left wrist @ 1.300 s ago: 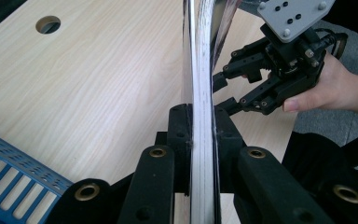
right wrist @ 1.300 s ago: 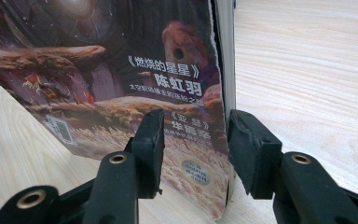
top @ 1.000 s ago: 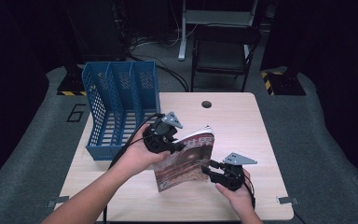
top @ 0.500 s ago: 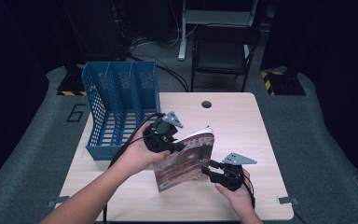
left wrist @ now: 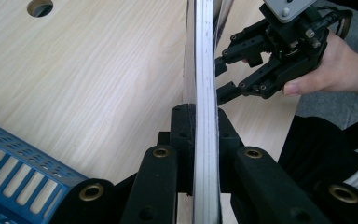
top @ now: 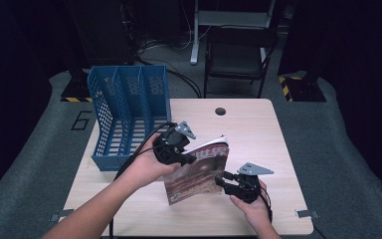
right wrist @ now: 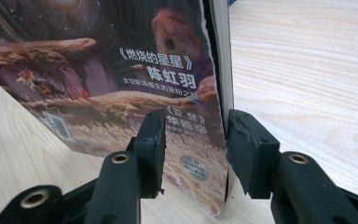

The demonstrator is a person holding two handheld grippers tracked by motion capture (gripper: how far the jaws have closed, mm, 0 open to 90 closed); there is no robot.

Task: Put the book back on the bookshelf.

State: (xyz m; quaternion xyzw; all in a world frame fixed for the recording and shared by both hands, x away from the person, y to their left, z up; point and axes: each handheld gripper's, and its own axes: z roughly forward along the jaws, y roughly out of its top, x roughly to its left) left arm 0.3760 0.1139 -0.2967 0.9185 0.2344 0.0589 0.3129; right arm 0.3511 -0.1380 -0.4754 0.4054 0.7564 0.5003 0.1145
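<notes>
**Kid:** What were you holding?

**Me:** A magazine (top: 199,172). My left gripper (top: 179,149) was clamped tight on its top edge. In the left gripper view both pads pressed the pages flat between them. The magazine stood up on the table (top: 258,129), tilted, just beside the blue file rack (top: 129,112), on the side away from the rack's tall back.

**Kid:** And your other hand?

**Me:** My right gripper (top: 224,180) was at the magazine's far edge, the edge away from the rack. Its jaws had just been closing a little. The edge sat between them, but in the right gripper view I still saw gaps, so the pads were apart and not pressing yet.

**Kid:** What was the job?

**Me:** I think it was to get the magazine into a slot of the rack.

**Kid:** How do you do that well?

**Me:** I think I should keep the left grip firm, so the pages do not slip. Then the right gripper should squeeze all the pages together, not only the cover. The cover looked loose at its edge. With both ends held, the magazine should stay straight and not flop when it goes toward the rack.
</notes>
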